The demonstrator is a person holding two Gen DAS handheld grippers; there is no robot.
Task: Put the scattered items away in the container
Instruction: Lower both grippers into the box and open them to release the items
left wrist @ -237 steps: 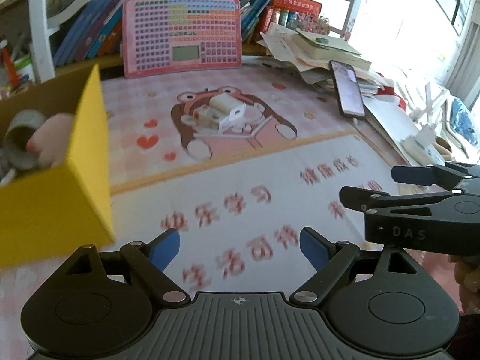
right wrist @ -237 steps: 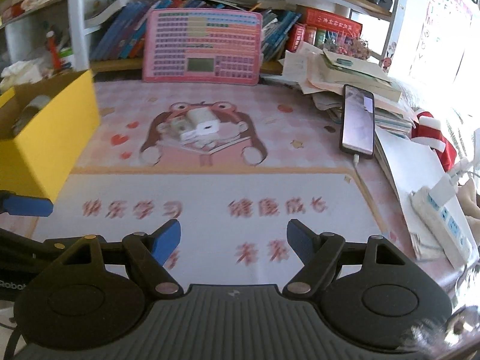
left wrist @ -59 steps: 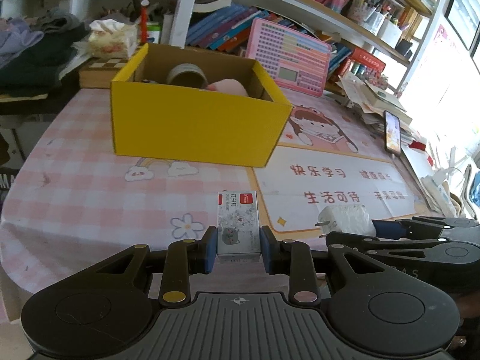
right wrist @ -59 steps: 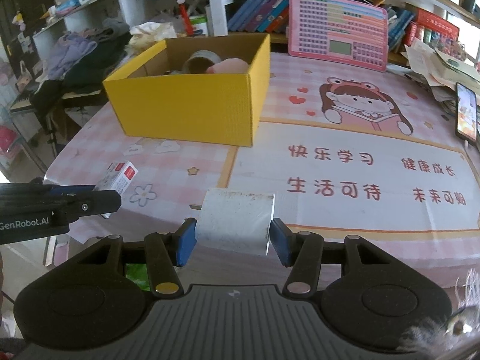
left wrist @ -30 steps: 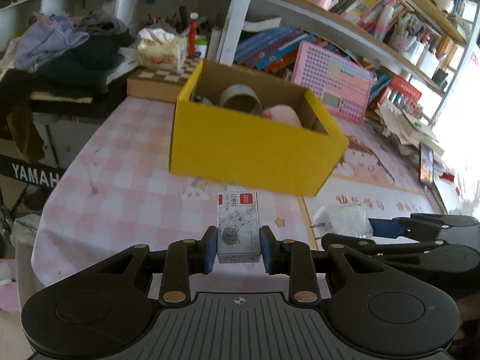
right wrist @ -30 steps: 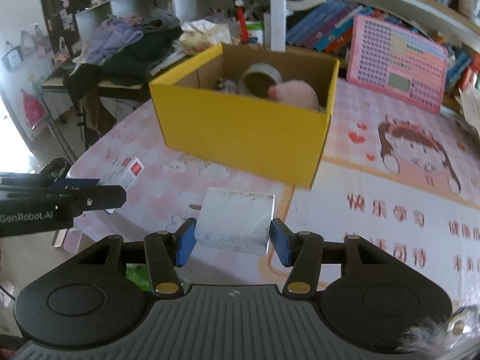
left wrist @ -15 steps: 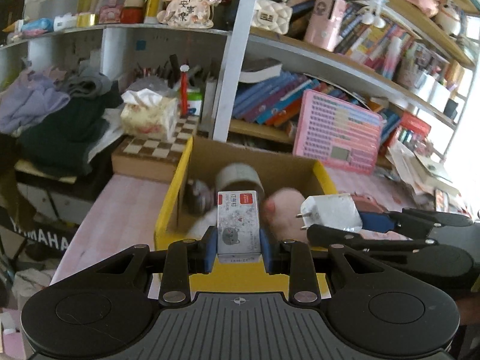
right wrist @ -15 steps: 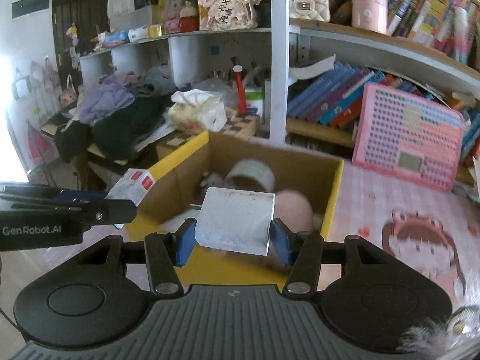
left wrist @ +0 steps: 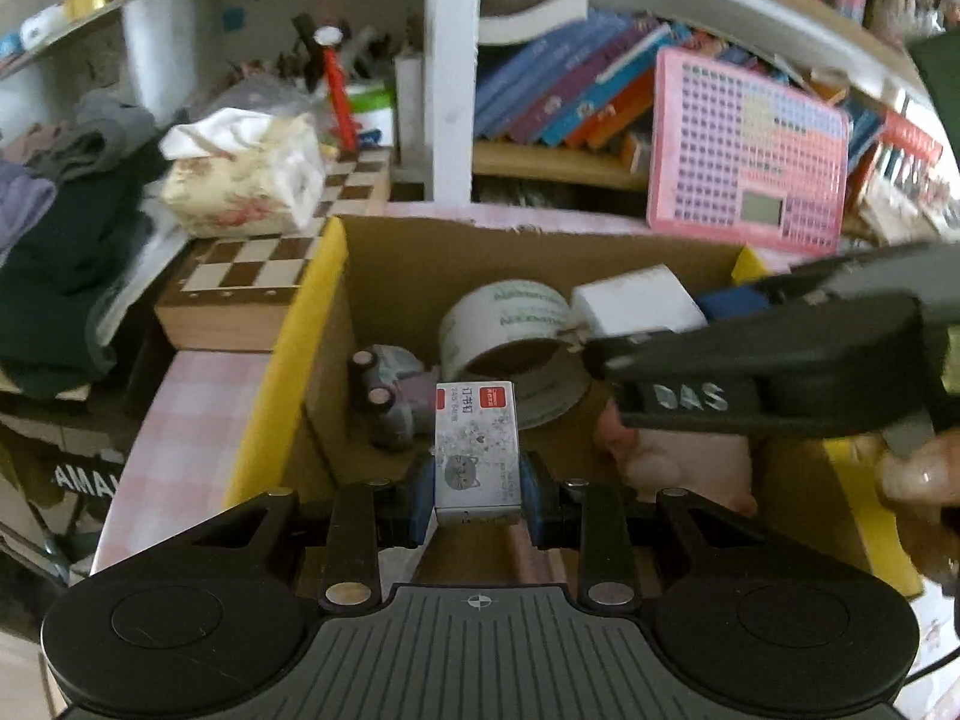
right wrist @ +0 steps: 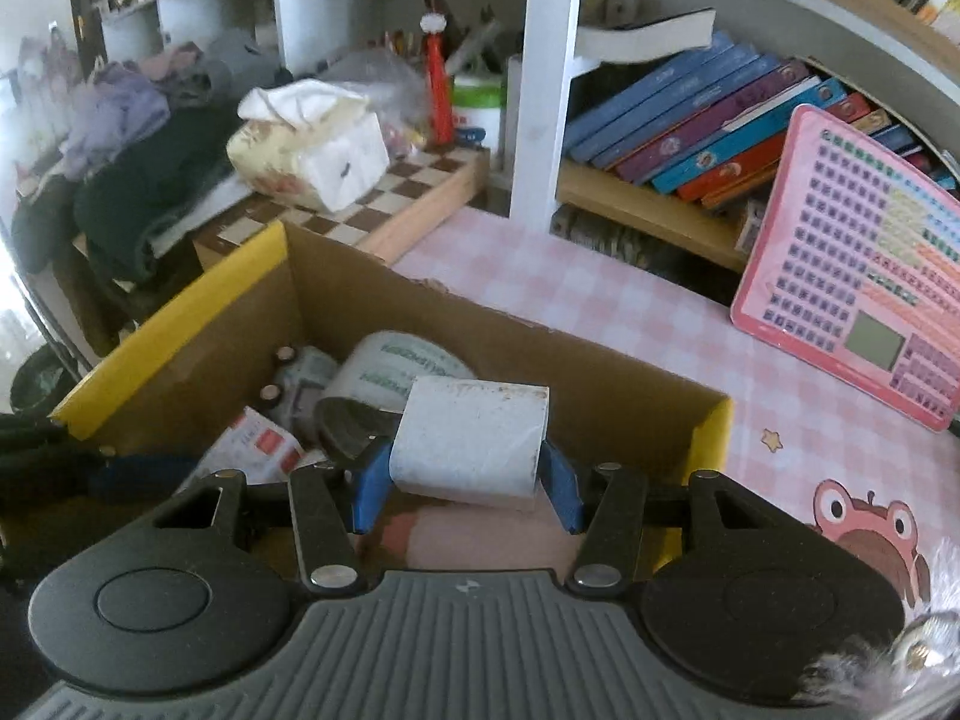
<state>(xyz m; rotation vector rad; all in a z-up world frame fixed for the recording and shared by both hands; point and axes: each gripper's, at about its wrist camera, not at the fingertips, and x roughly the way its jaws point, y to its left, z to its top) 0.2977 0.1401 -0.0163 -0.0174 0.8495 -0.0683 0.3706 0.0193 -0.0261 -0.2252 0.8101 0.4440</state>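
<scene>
Two held items hang over the open yellow cardboard box (right wrist: 180,312), one in each gripper.

The small white staple box with a red label (left wrist: 477,447) is clamped between the blue fingers (left wrist: 420,495) of the left gripper (left wrist: 477,495), above the box's near side. The white plug-in charger block (right wrist: 474,441) is clamped between the fingers of the right gripper (right wrist: 468,489), above the box's middle. Inside the box lie a roll of tape printed in green (left wrist: 510,330), a small grey toy car (left wrist: 384,387) against the left wall, and a soft pink toy (left wrist: 678,459) toward the right wall. The box stands on the pink checked counter (right wrist: 600,300) near its back left corner, with a pink button learning pad (right wrist: 864,276) leaning at the back edge.
</scene>
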